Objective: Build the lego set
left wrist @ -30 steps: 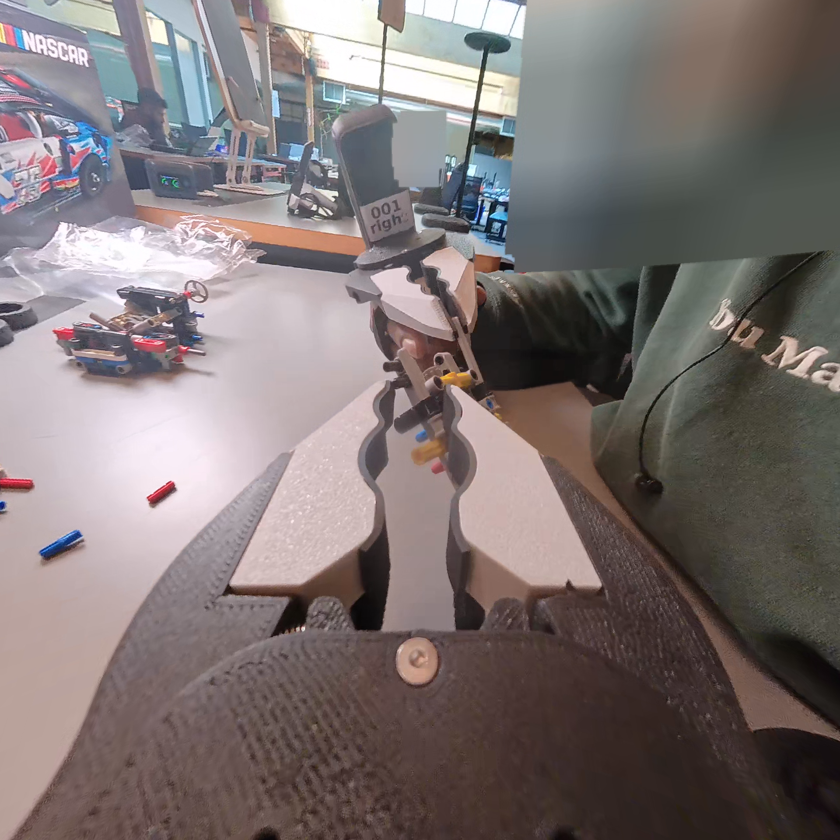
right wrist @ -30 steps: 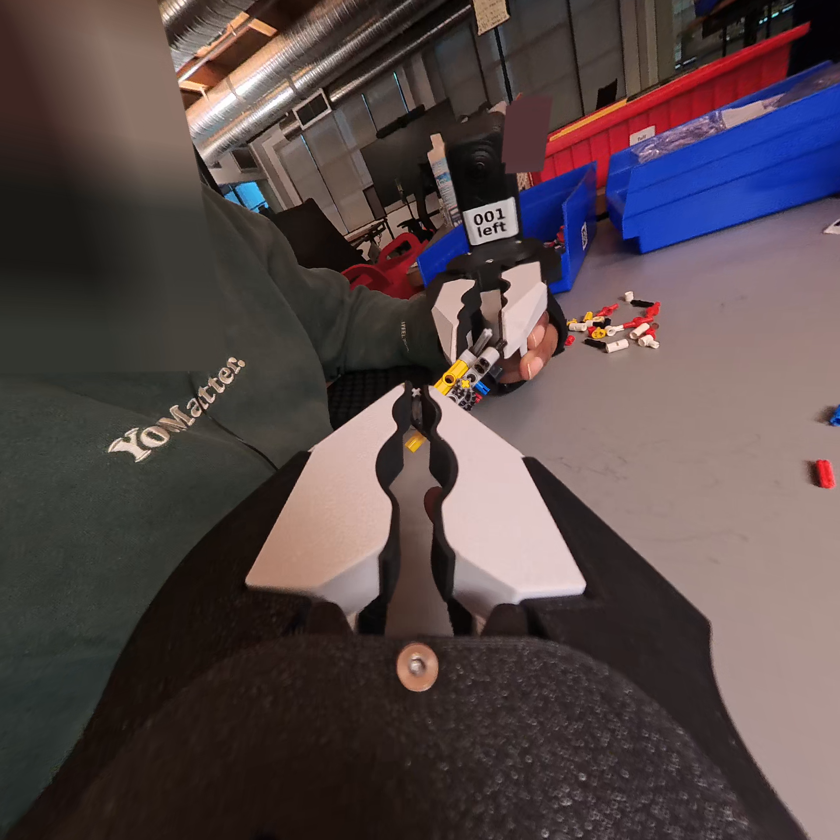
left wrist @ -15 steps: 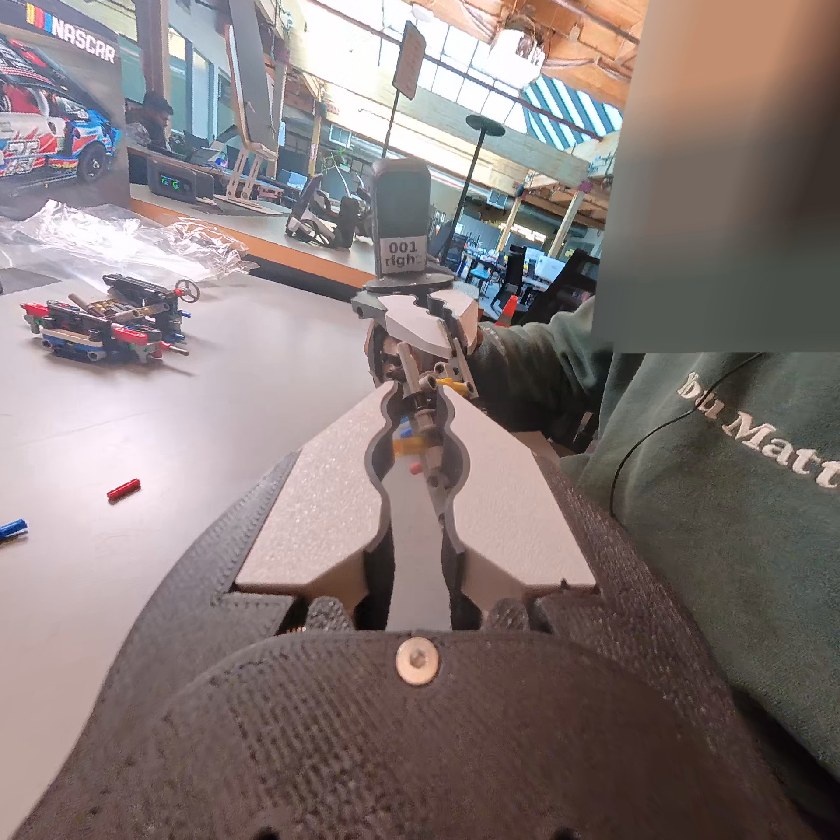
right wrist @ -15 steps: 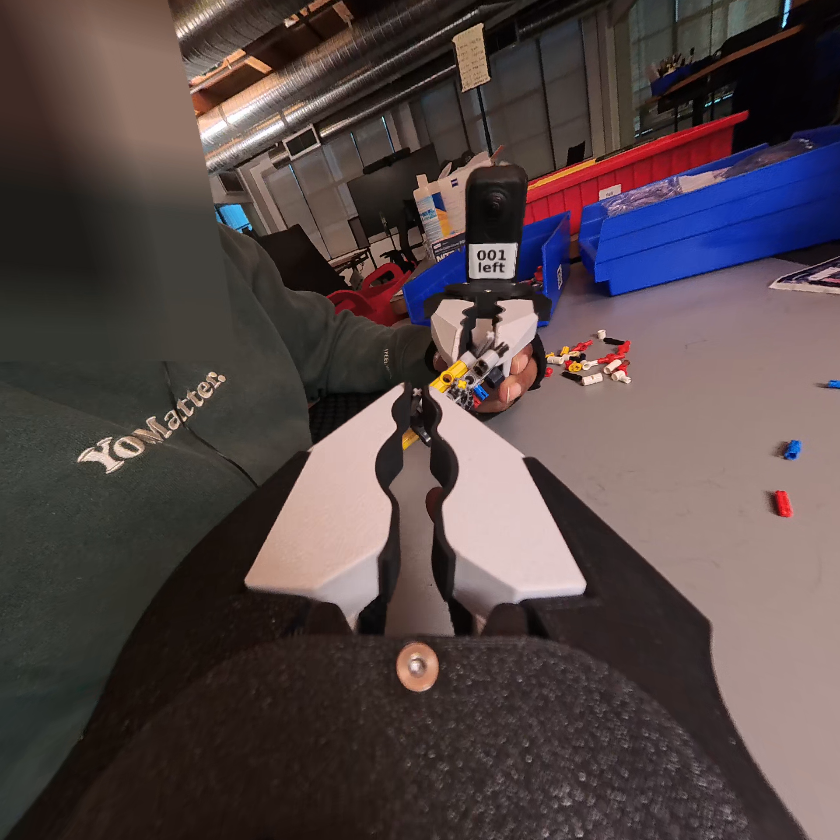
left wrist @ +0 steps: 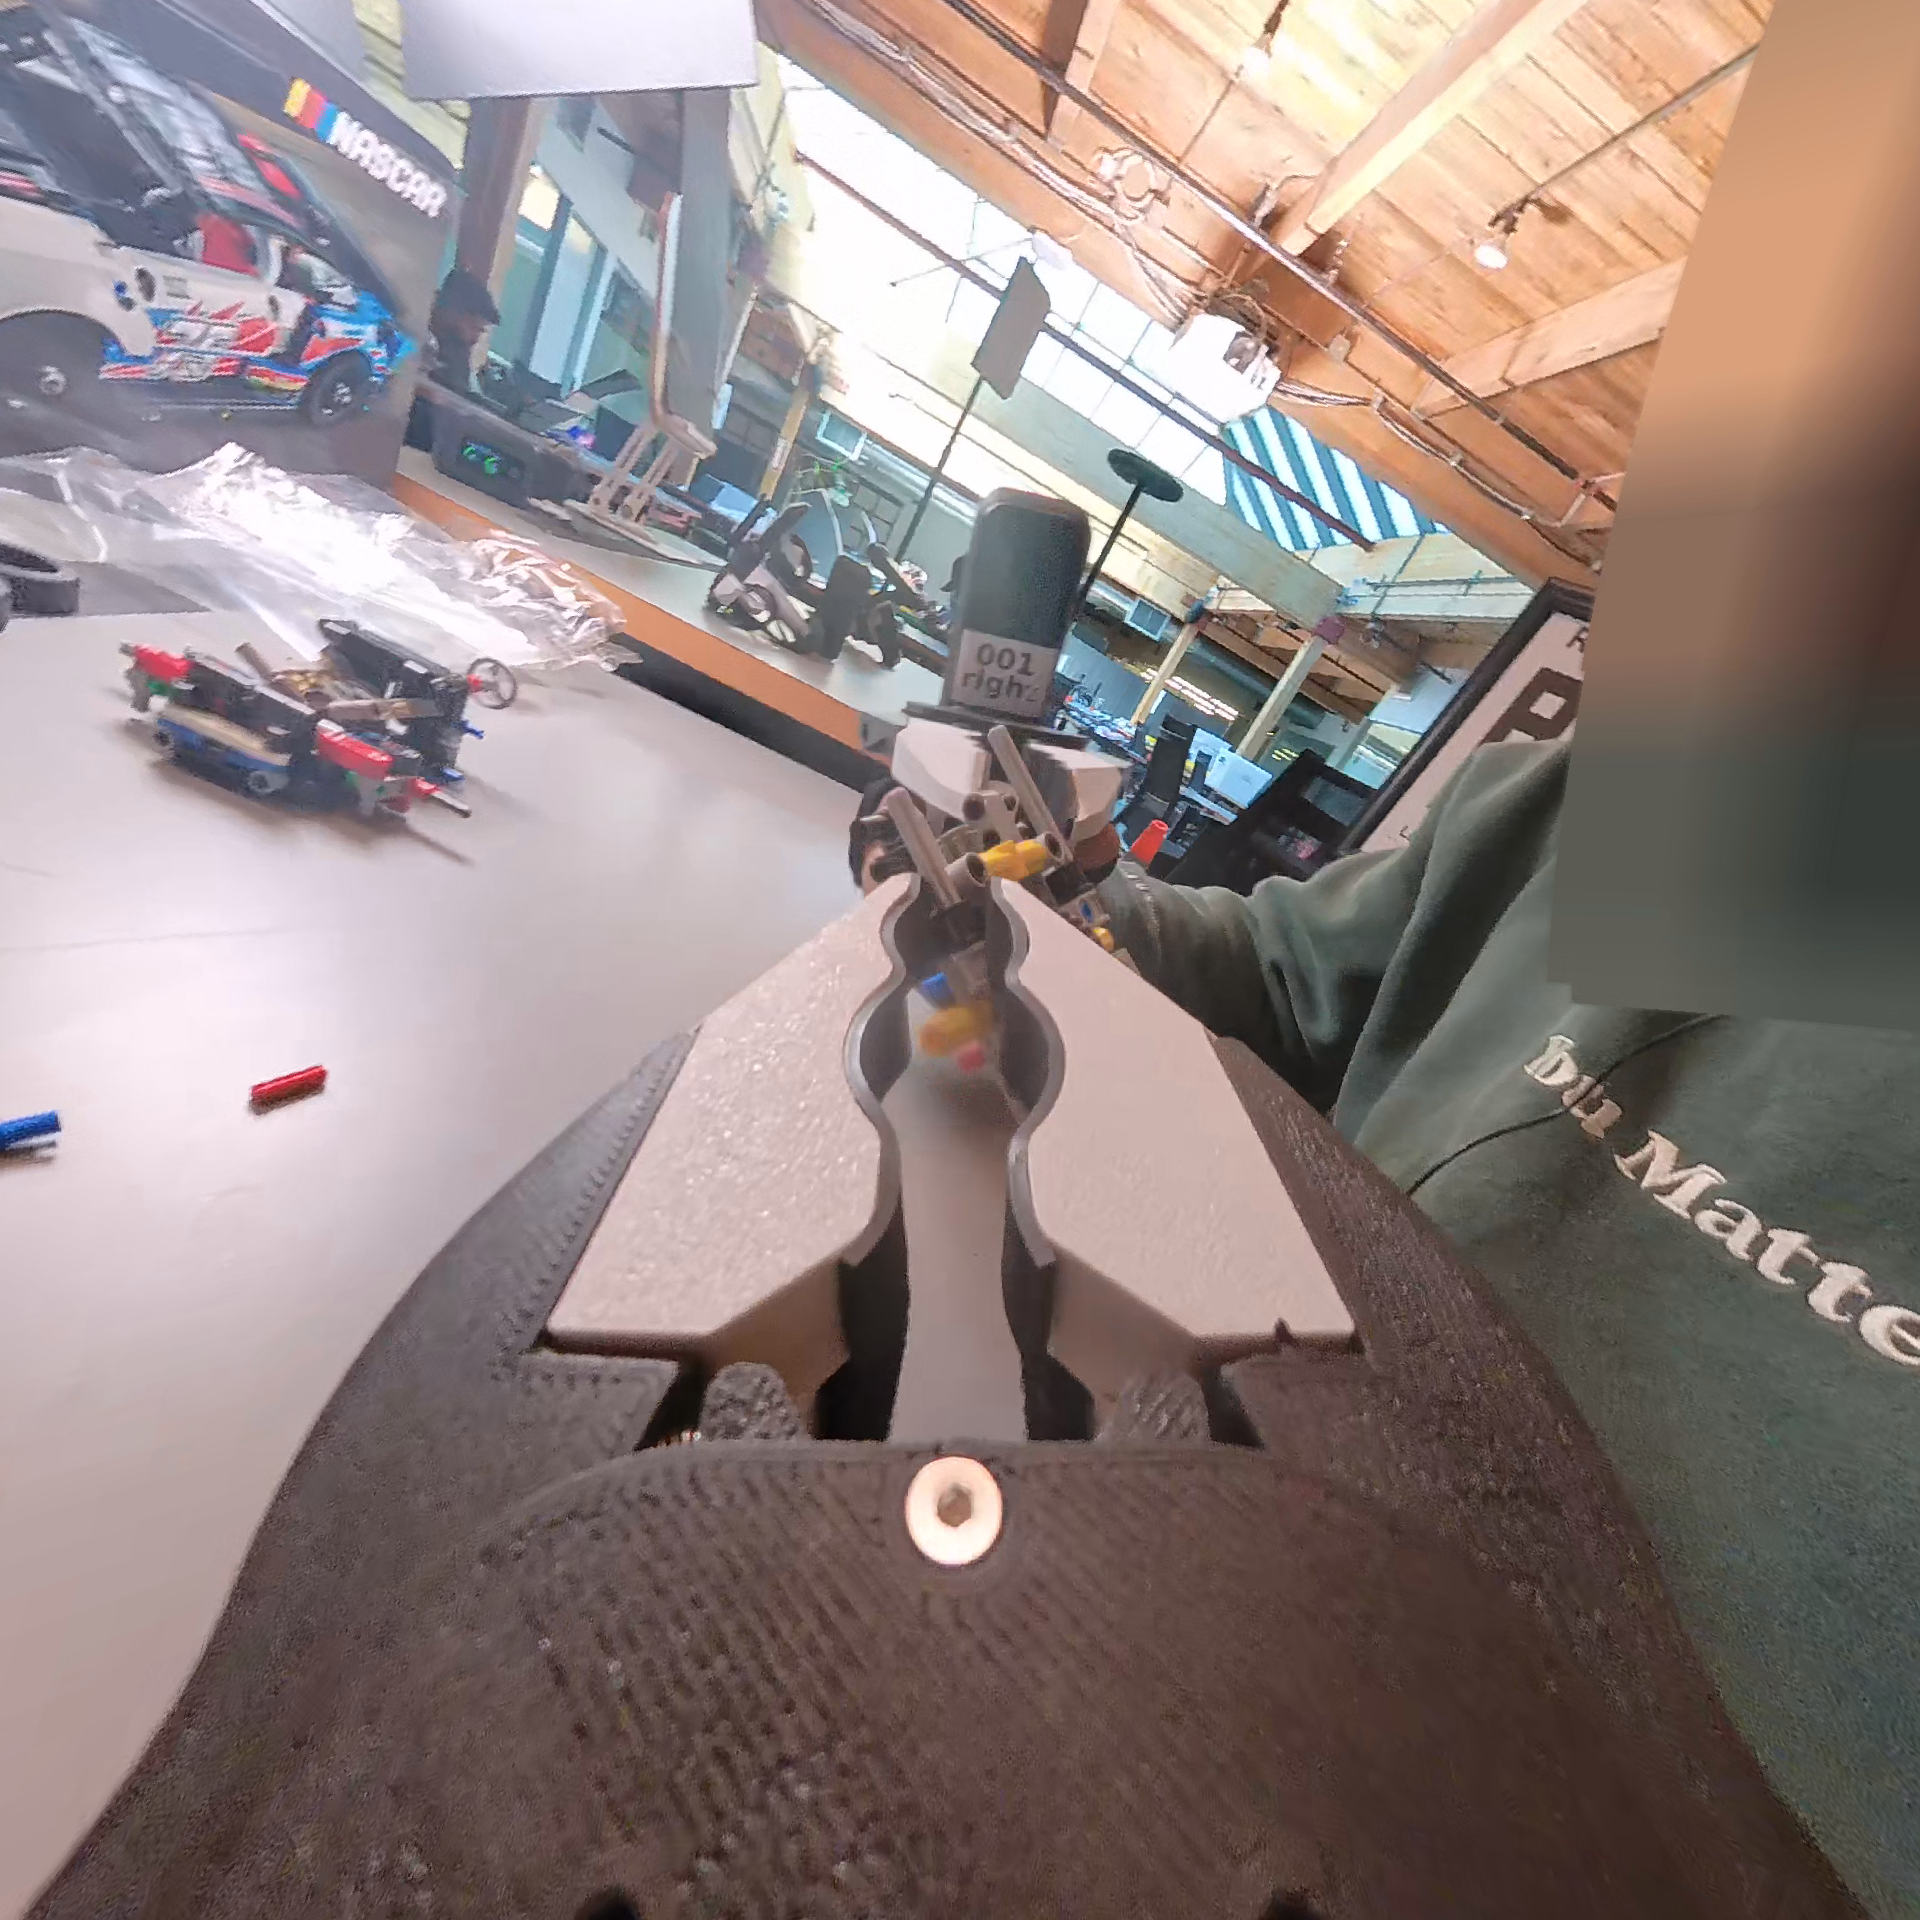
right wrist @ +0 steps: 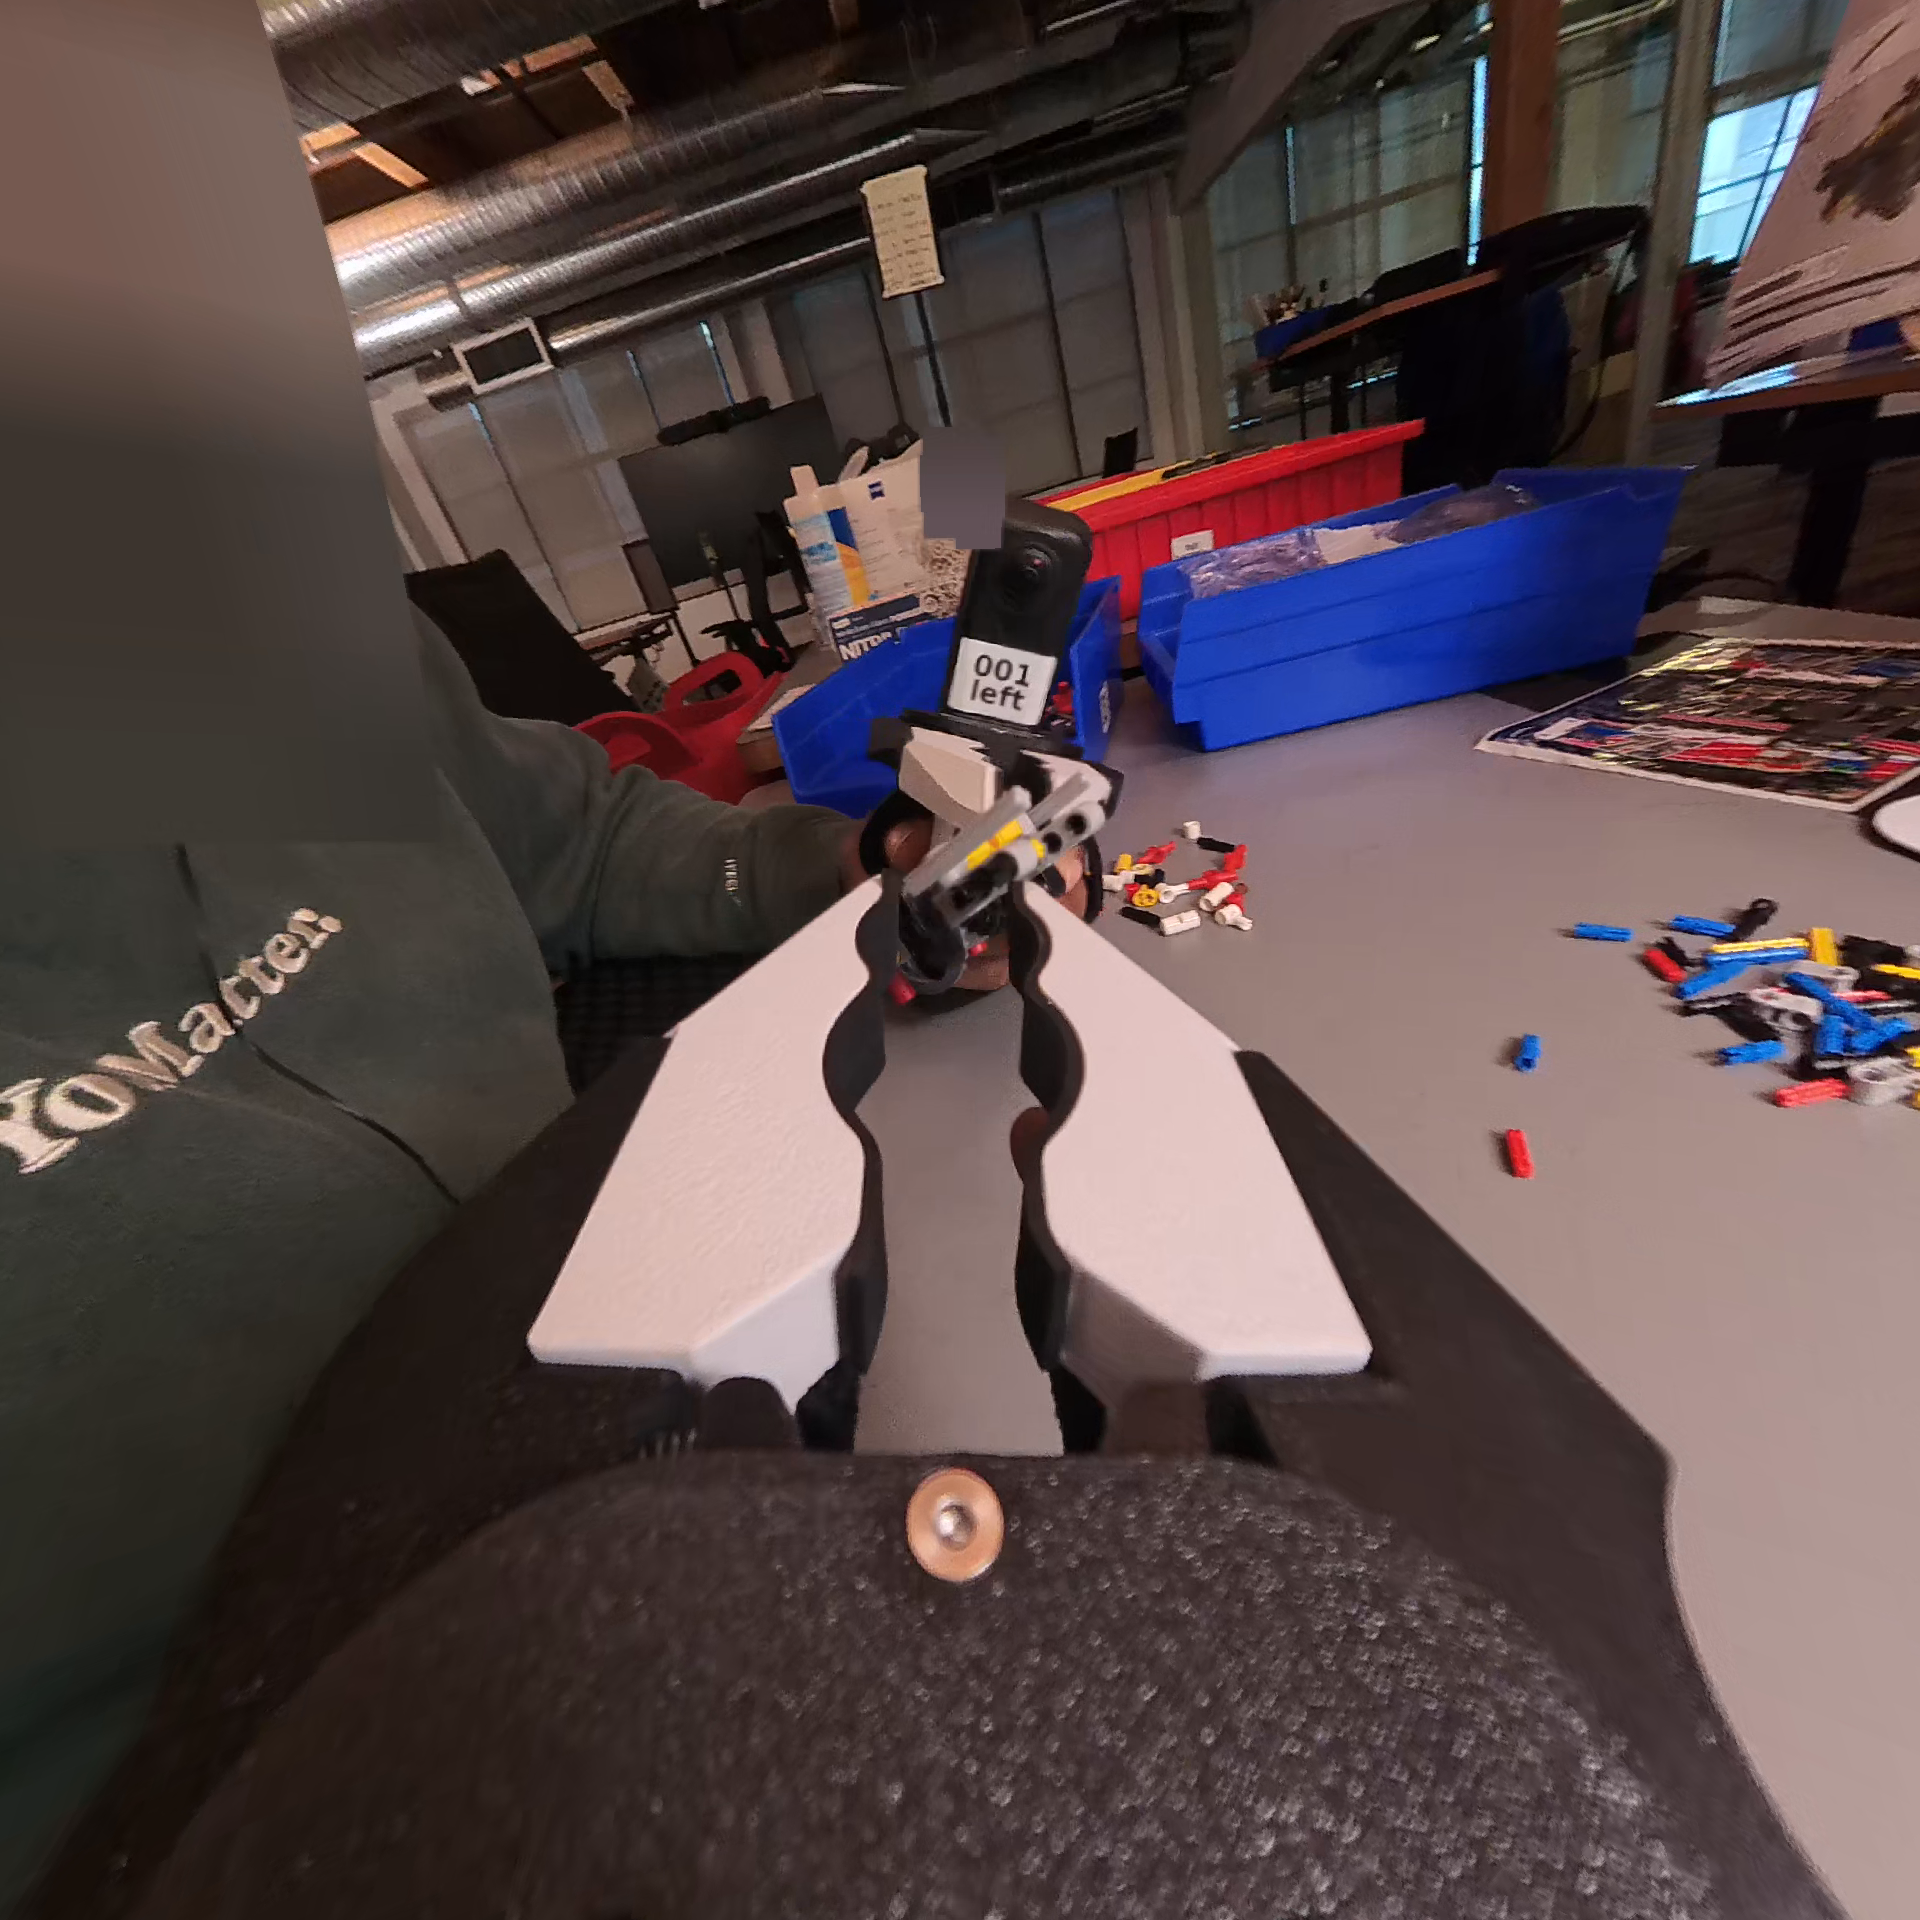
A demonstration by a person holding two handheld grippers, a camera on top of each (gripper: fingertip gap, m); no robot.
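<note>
My left gripper [left wrist: 953, 888] is shut on a small lego assembly [left wrist: 987, 831] of grey beams with a yellow pin, held up in the air. The right wrist view shows the same: the left gripper [right wrist: 1013, 779] clamps the grey assembly [right wrist: 1003, 847]. My right gripper [right wrist: 954, 894] is open. The assembly's dark lower end with a red pin stands between its tips, and the pads stand off it. In the left wrist view the right gripper [left wrist: 1003, 774] sits just behind the assembly with its fingers apart.
A partly built lego chassis [left wrist: 301, 717], a clear plastic bag [left wrist: 312, 540] and the set's box [left wrist: 187, 260] lie at the left. Loose pieces [right wrist: 1184, 883], a bigger pile [right wrist: 1808, 997], an instruction booklet [right wrist: 1725, 717] and blue bins [right wrist: 1403, 613] are at the right on the grey table [right wrist: 1455, 1247]. Some 5 centimeters of space lies between my two pairs of fingers.
My right gripper, shut on the assembly before, has opened. My left gripper has closed on the assembly. Both grippers have risen and tilted upward.
</note>
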